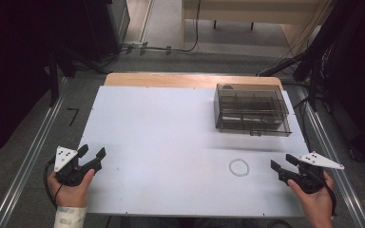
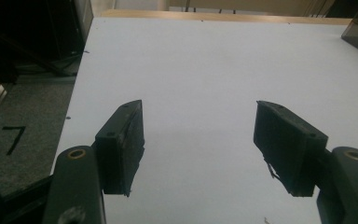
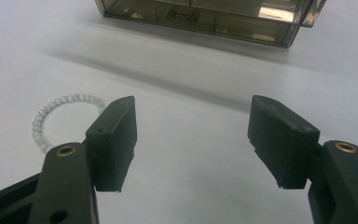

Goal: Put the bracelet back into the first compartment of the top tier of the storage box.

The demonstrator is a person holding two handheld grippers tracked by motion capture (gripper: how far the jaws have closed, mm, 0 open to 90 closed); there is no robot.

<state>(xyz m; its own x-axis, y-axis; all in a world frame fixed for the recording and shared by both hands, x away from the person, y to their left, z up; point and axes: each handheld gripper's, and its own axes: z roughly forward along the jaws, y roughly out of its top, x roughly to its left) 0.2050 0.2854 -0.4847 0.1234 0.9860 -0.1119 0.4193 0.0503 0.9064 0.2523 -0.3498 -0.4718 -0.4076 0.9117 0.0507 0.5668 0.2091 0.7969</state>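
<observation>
High view showed the bead ring (image 1: 239,167) lying flat on the table (image 1: 161,142), just left of your right gripper (image 1: 282,164) and far from your left gripper (image 1: 93,154); both grippers stood wide open, holding nothing.
</observation>
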